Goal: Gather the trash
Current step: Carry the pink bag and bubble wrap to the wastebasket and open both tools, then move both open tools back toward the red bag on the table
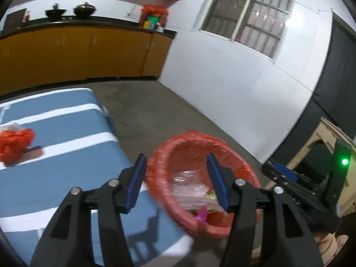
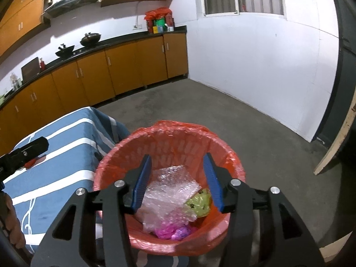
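A round bin with a red liner [image 1: 178,146] [image 2: 178,131] stands on the floor beside the blue striped table [image 1: 66,178] [image 2: 66,133]. It holds bubble wrap [image 2: 171,191] [image 1: 189,184], a green wrapper [image 2: 200,202] and pink plastic [image 2: 173,232] [image 1: 202,215]. A crumpled red plastic bag [image 1: 15,142] lies on the table at the far left. My left gripper [image 1: 176,179] is open and empty over the table edge and bin rim. My right gripper [image 2: 176,182] is open and empty above the bin. The left gripper's body [image 2: 24,153] shows in the right wrist view.
Orange cabinets with a black counter [image 2: 111,42] [image 1: 89,23] line the back wall, with woks and a red bag of items [image 2: 159,20] [image 1: 153,15] on top. Bare concrete floor [image 2: 244,122] stretches to the white wall. A board [image 2: 333,142] leans at the right.
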Demonstrator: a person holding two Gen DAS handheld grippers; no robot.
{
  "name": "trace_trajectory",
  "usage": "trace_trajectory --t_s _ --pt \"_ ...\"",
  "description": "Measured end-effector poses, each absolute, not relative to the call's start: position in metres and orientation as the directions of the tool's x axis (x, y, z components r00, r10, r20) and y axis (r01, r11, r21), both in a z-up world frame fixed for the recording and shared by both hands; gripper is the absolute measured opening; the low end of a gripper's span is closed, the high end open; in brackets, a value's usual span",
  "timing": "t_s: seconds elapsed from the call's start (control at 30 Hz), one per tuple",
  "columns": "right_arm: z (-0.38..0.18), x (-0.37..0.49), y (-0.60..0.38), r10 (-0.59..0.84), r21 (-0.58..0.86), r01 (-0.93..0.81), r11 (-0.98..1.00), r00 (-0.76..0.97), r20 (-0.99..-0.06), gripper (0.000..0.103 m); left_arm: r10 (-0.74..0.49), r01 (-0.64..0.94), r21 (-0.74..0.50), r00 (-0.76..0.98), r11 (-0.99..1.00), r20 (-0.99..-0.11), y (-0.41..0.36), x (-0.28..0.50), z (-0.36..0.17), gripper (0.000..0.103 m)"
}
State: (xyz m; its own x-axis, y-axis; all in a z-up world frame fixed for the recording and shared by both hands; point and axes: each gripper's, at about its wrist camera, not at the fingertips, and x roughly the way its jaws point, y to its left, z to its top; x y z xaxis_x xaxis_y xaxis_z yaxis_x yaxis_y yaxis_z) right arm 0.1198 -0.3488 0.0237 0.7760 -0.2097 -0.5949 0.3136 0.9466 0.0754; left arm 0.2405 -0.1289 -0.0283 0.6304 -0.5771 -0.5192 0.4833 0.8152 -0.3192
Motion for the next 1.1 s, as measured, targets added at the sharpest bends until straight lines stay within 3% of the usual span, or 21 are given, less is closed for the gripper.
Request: trace_trajectory --t_s 0.27,0.37,0.53,0.97,1.1 --pt "0.028 0.147 -0.294 -0.102 0.069 0.177 0.982 0.797 -0.595 0.050 -0.390 0.316 -0.229 0.774 0.921 -0.498 -0.050 0.235 -0.027 0.071" --pt "0.027 0.159 -0.265 -0.050 0.067 0.112 0.992 0.801 -0.596 0.057 -0.307 0.238 -0.199 0.811 0.951 -0.498 -0.016 0.233 -0.028 0.074" --pt "0.026 0.184 -0.209 0.058 0.079 -0.014 0.997 0.801 -0.596 0.060 -0.155 0.079 -0.171 0.852 0.982 -0.500 0.049 0.228 -0.033 0.080" --pt "0.015 0.243 -0.061 0.285 0.078 -0.296 0.952 0.763 -0.580 0.061 0.138 -0.235 -0.139 0.858 0.962 -0.495 0.178 0.213 -0.042 0.084" --pt "0.007 0.260 -0.028 0.310 0.065 -0.336 0.940 0.755 -0.578 0.074 0.171 -0.281 -0.154 0.850 0.947 -0.498 0.204 0.213 -0.049 0.086"
